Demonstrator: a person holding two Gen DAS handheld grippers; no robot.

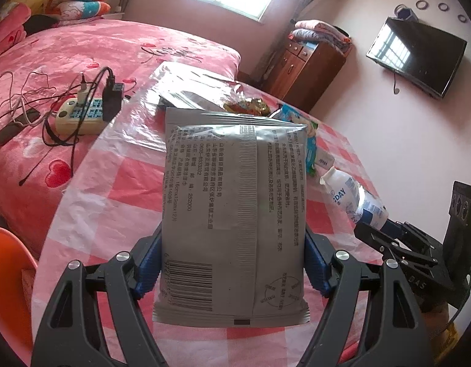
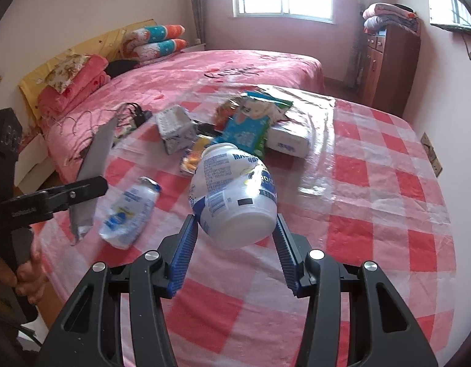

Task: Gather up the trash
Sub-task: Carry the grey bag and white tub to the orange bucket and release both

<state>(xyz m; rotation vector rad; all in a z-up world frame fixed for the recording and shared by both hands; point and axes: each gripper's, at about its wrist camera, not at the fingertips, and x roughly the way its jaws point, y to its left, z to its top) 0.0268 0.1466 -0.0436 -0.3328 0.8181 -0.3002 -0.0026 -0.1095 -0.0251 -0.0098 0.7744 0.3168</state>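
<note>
My left gripper is shut on a grey foil packet, held upright above the checked table; the packet also shows in the right wrist view, clamped in the left gripper. My right gripper is shut on a white plastic bottle with a blue label, held above the table; the bottle also shows in the left wrist view. More trash lies on the table: a crushed white bottle, a crumpled grey packet, a blue-green snack bag and a white tissue pack.
The round table has a red and white checked cloth under clear plastic. A pink bed stands behind it, with a power strip and cables. A wooden cabinet stands at the right wall. An orange chair is at the left.
</note>
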